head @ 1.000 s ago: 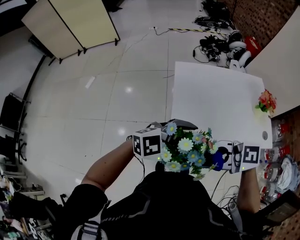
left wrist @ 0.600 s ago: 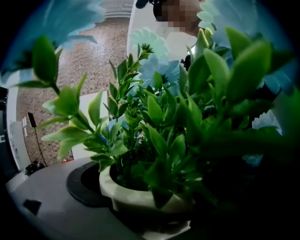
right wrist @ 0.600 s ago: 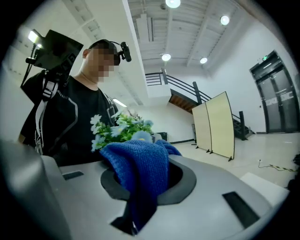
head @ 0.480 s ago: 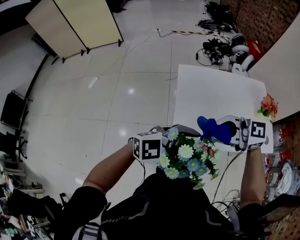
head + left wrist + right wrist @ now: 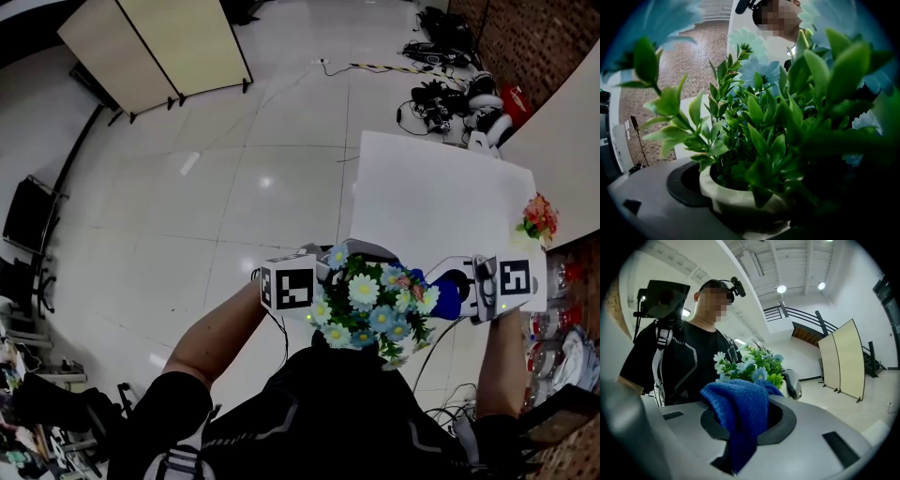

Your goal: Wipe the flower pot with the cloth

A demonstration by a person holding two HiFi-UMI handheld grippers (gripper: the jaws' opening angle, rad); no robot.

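Our left gripper (image 5: 323, 277) is closed on the pale flower pot (image 5: 736, 199), which we hold up at chest height, off the white table (image 5: 441, 187) at 12 o'clock. Our right gripper (image 5: 745, 427) is clamped on the bunched blue cloth (image 5: 740, 413), at 3 o'clock of the plant. We judge the wiping unfinished: the cloth looks just short of the pot, which holds leafy green stems with white and blue flowers (image 5: 375, 300).

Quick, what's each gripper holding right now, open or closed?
Left gripper: closed on the flower pot.
Right gripper: closed on the blue cloth.
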